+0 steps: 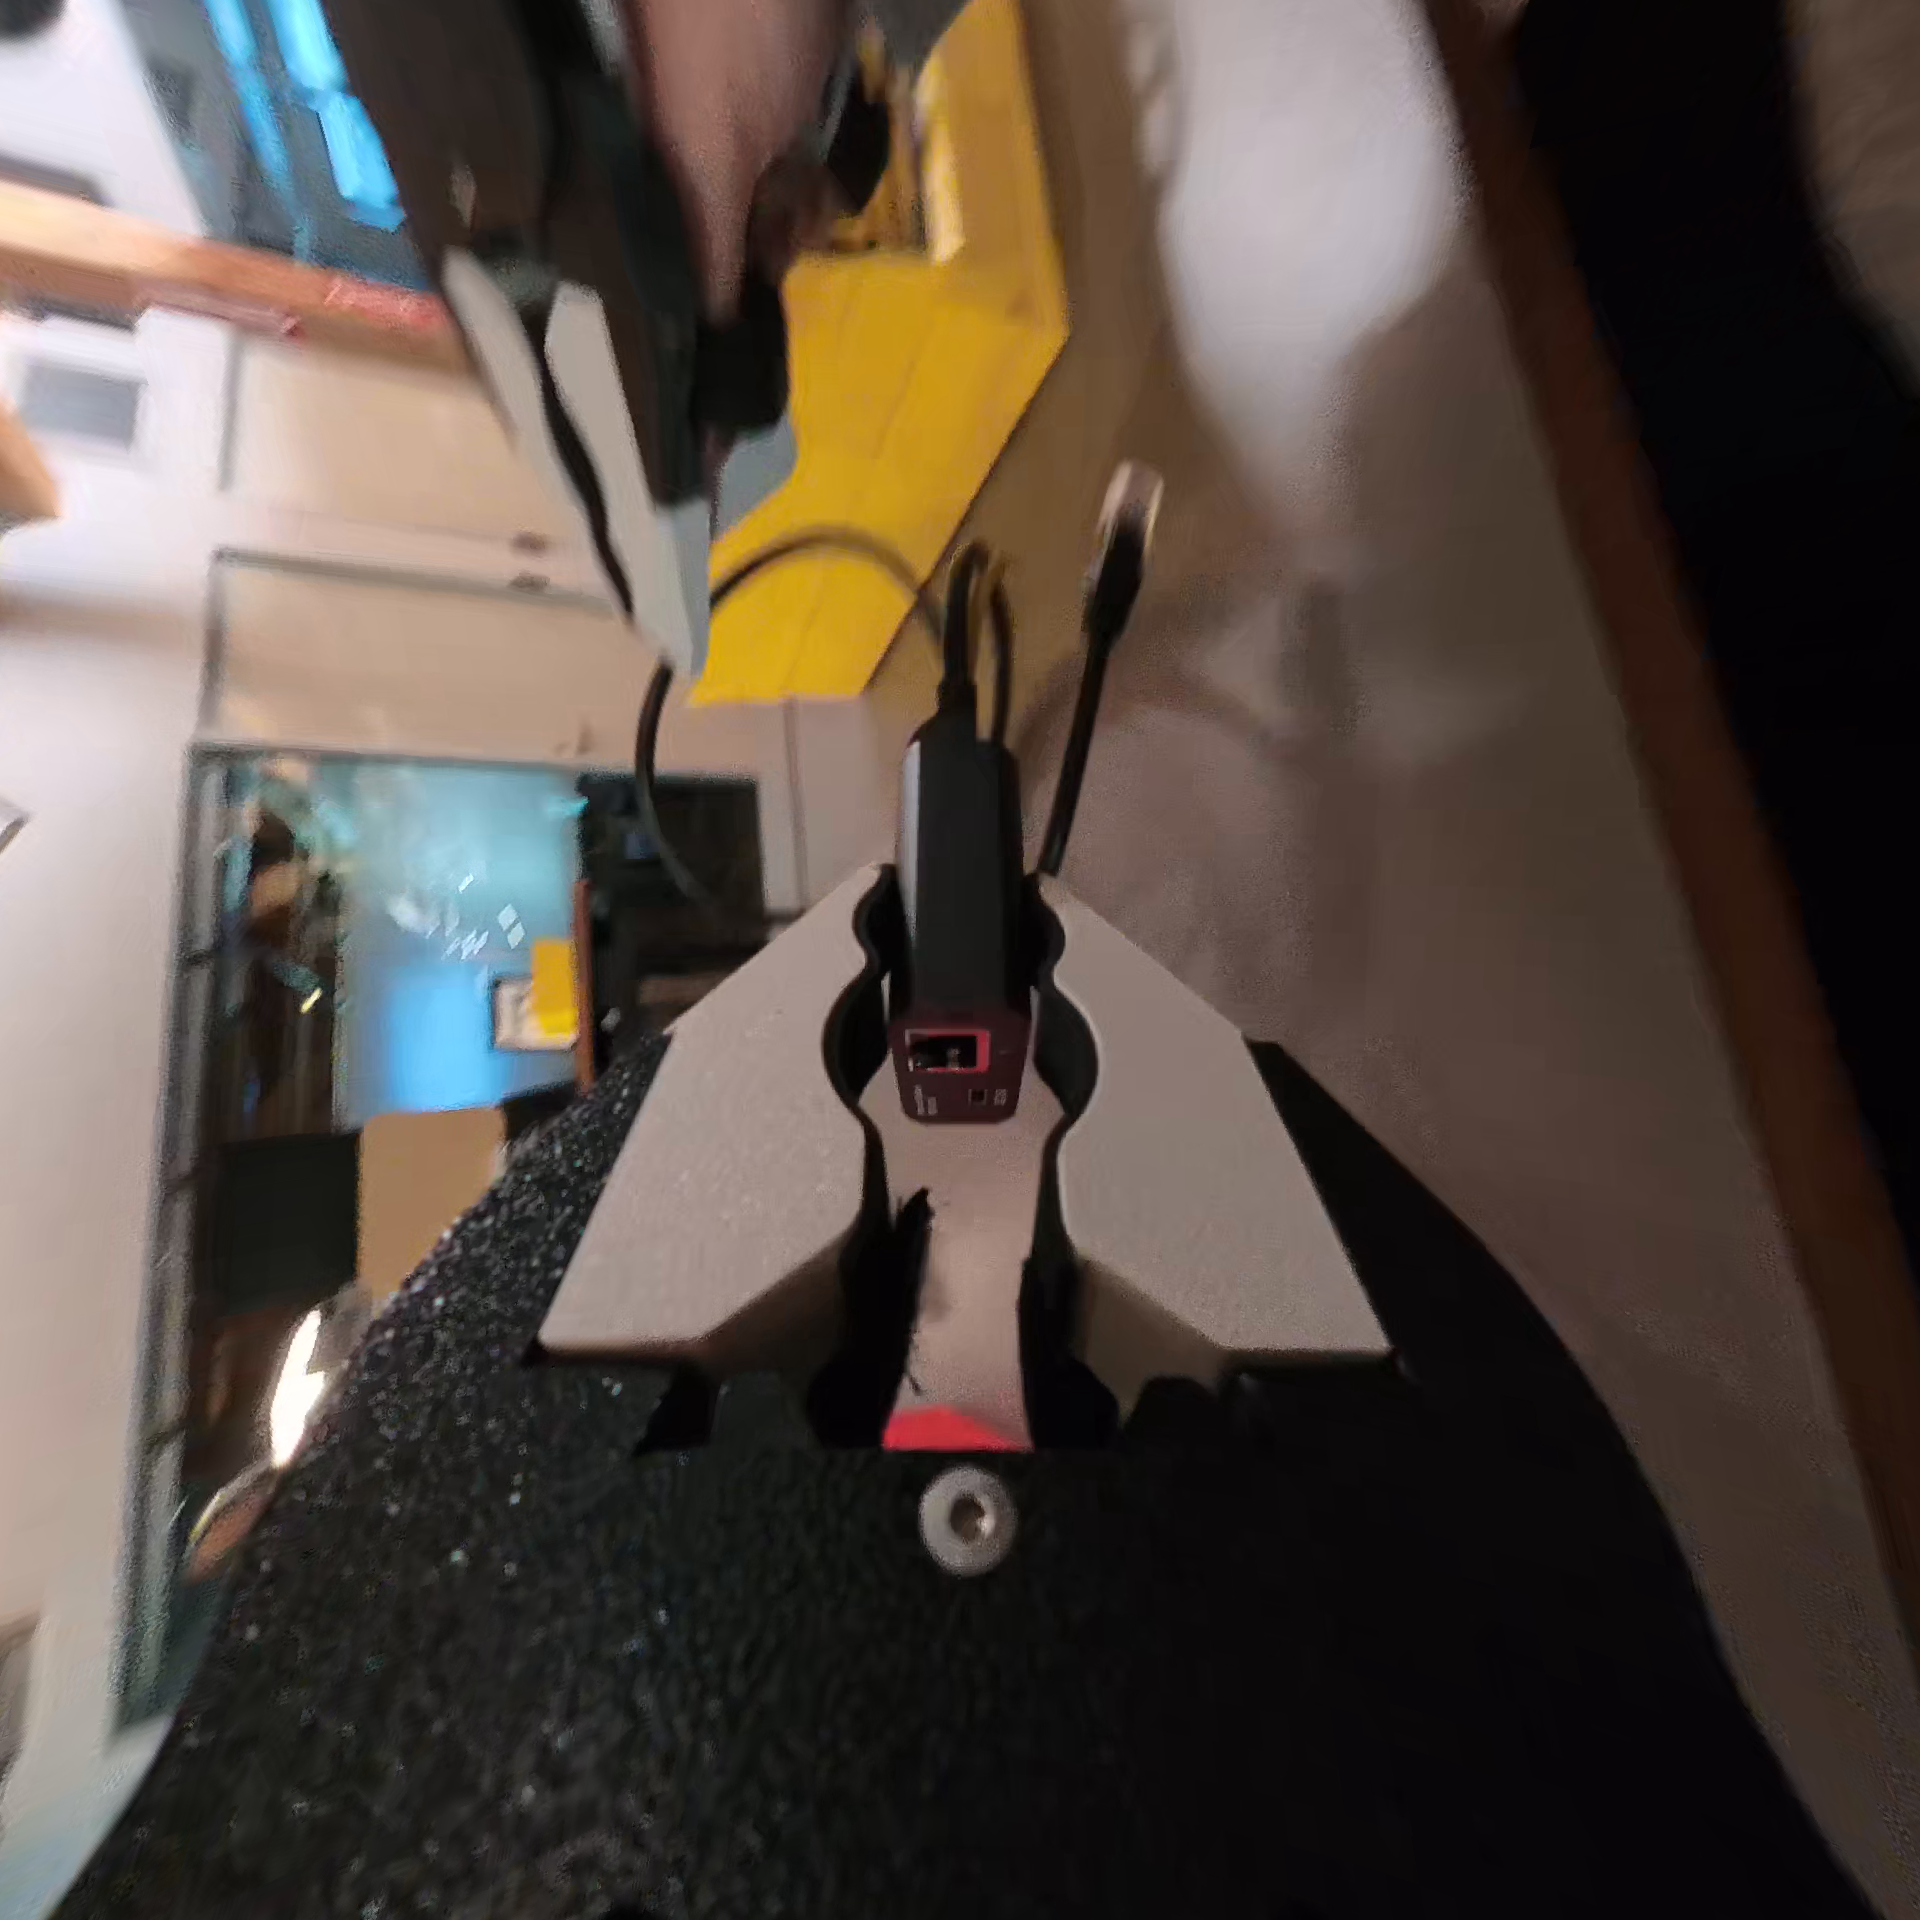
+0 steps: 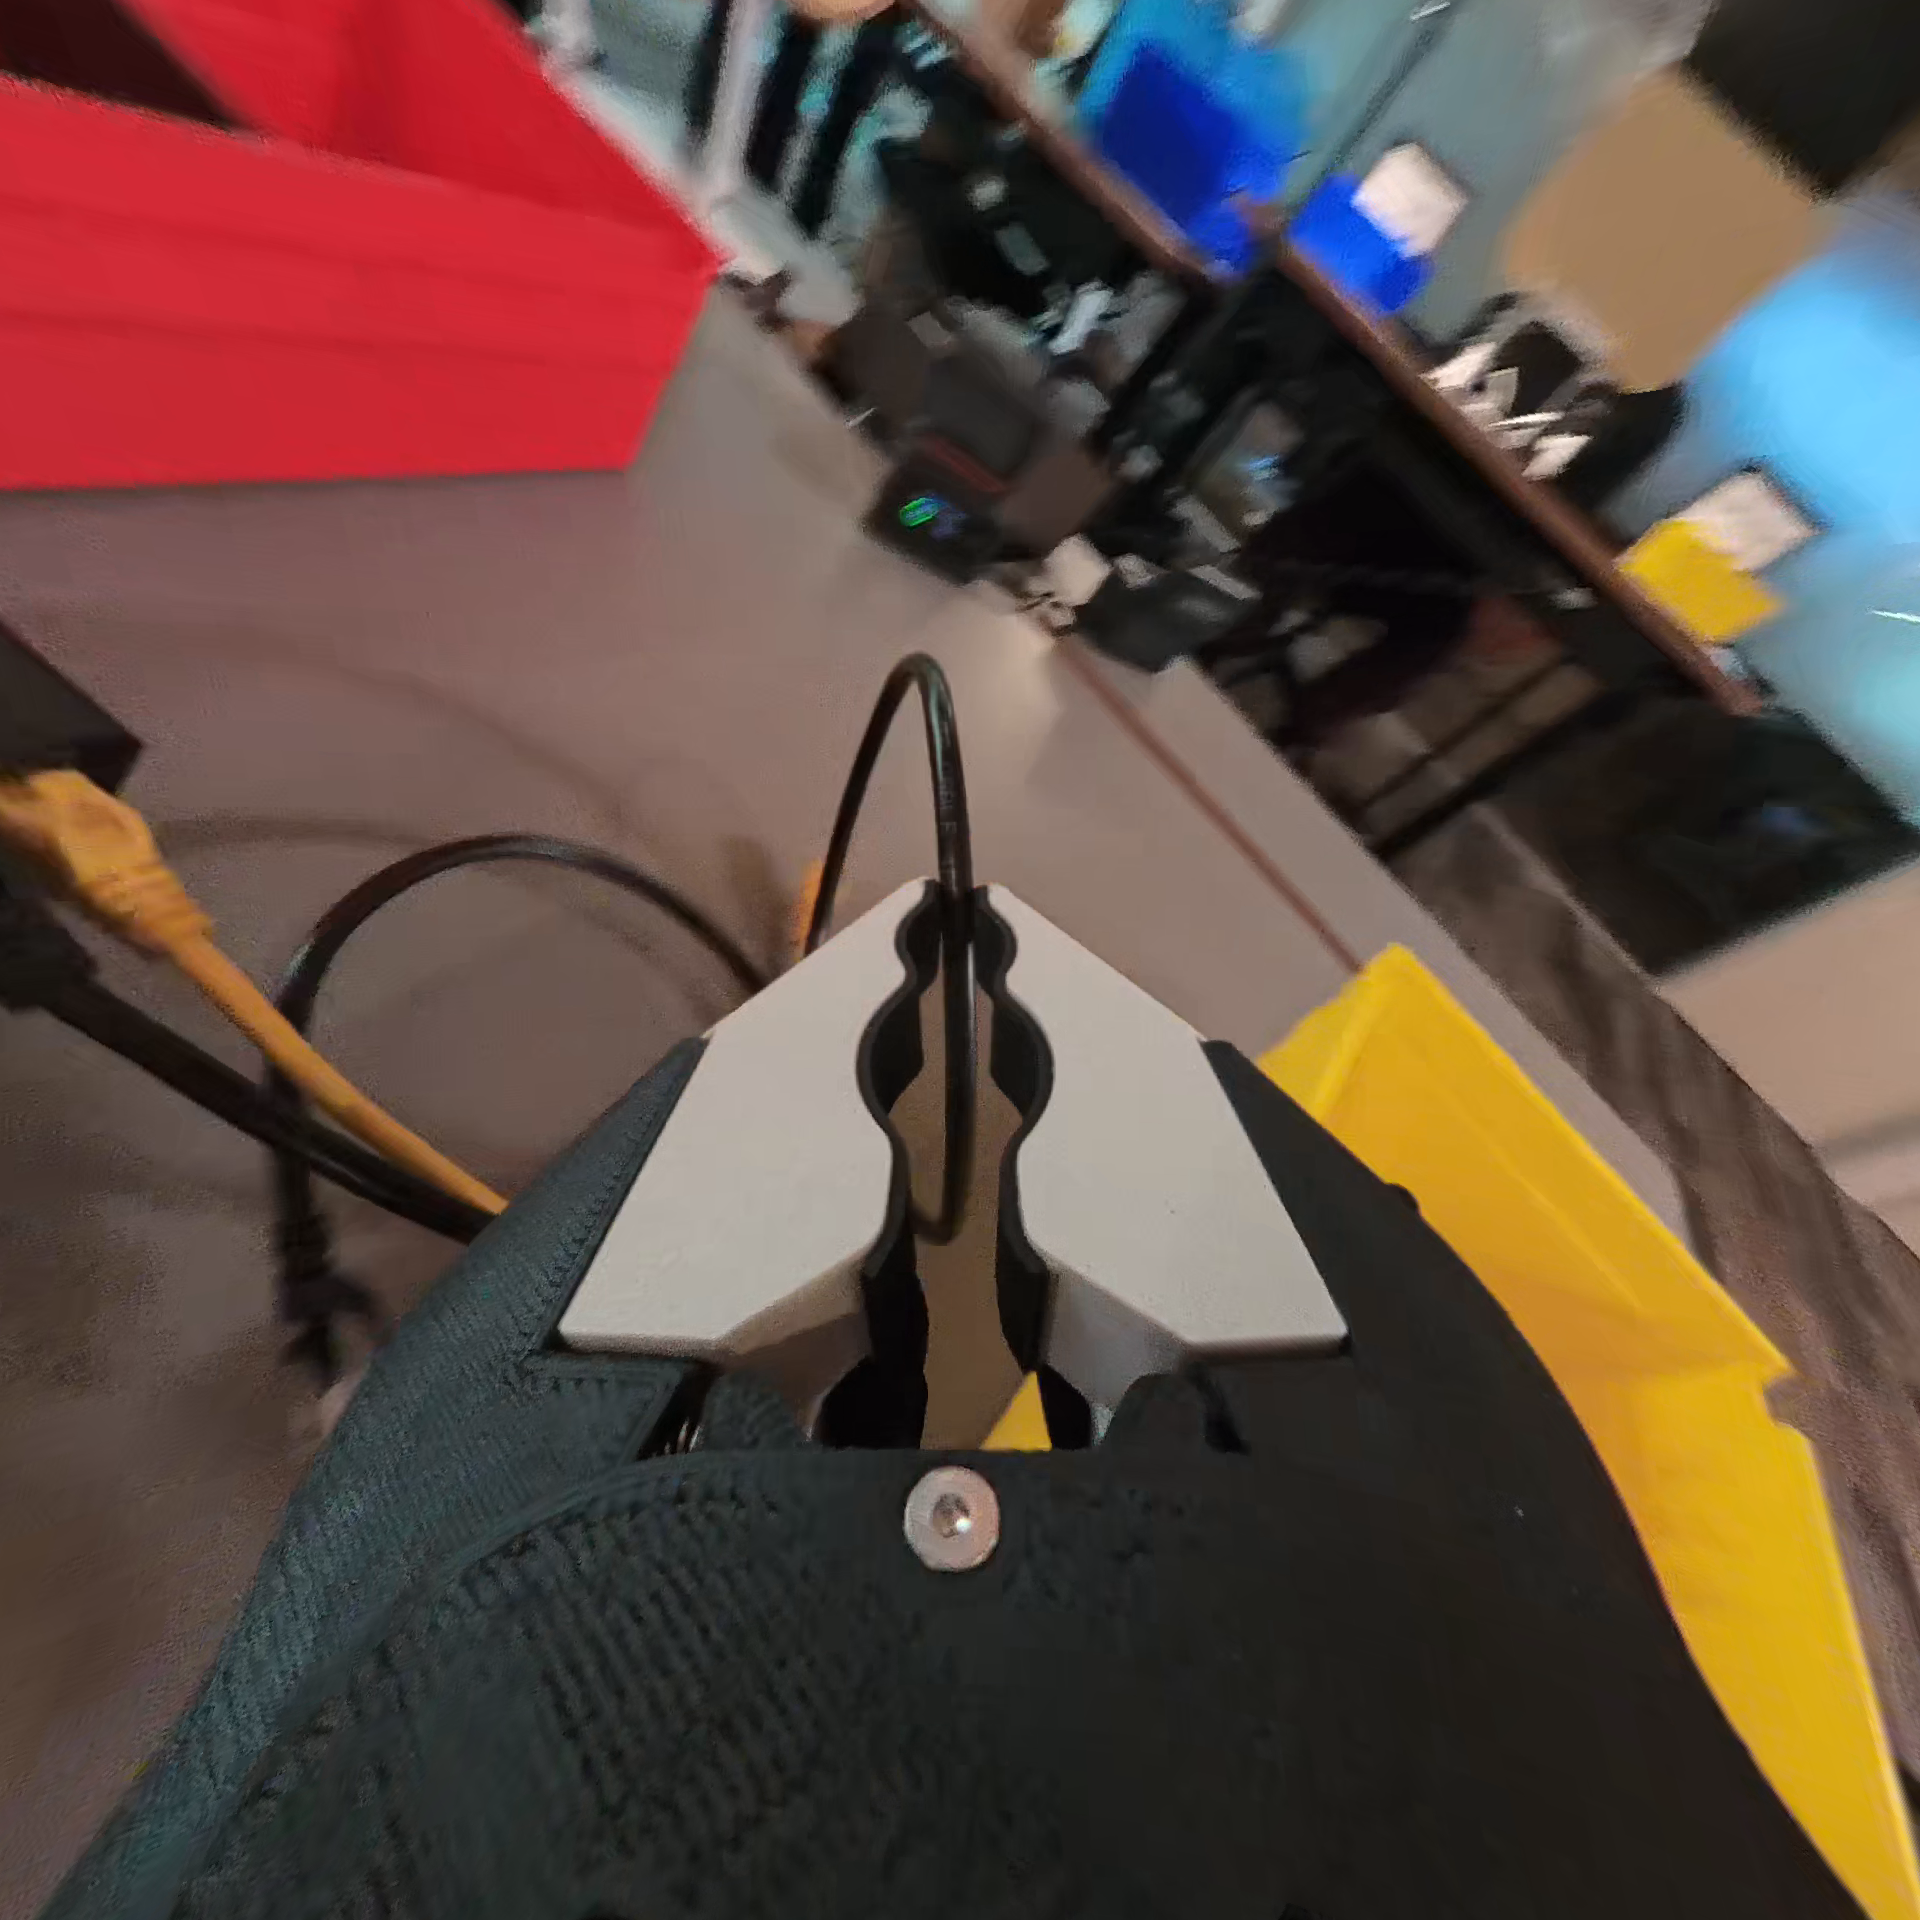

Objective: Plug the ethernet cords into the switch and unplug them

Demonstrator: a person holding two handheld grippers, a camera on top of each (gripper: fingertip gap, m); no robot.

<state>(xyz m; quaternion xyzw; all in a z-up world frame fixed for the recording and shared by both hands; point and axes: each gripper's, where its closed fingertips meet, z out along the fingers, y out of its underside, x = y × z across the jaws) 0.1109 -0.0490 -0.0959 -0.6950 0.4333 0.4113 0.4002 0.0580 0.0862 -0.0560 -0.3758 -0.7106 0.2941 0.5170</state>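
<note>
My left gripper [image 1: 961, 883] is shut on a small black switch box [image 1: 956, 935], whose empty port [image 1: 943, 1049] faces the camera. A black cord runs out of its far end. A loose black ethernet plug [image 1: 1127, 520] sticks up just beyond it. My right gripper [image 2: 958, 894] is shut on a thin black cord [image 2: 951, 769] that loops up past the fingertips; its plug is not visible there. The right gripper also shows in the left wrist view [image 1: 623, 468], blurred, at upper left. A yellow ethernet cord [image 2: 114, 862] is plugged into a black box [image 2: 52, 717] at the left edge.
A red bin [image 2: 312, 312] stands at the far left of the grey table [image 2: 623, 623]. A yellow bin [image 2: 1507, 1195] sits close to the right of my right gripper and also shows in the left wrist view [image 1: 914, 395]. More black cord [image 2: 499, 862] lies looped on the table.
</note>
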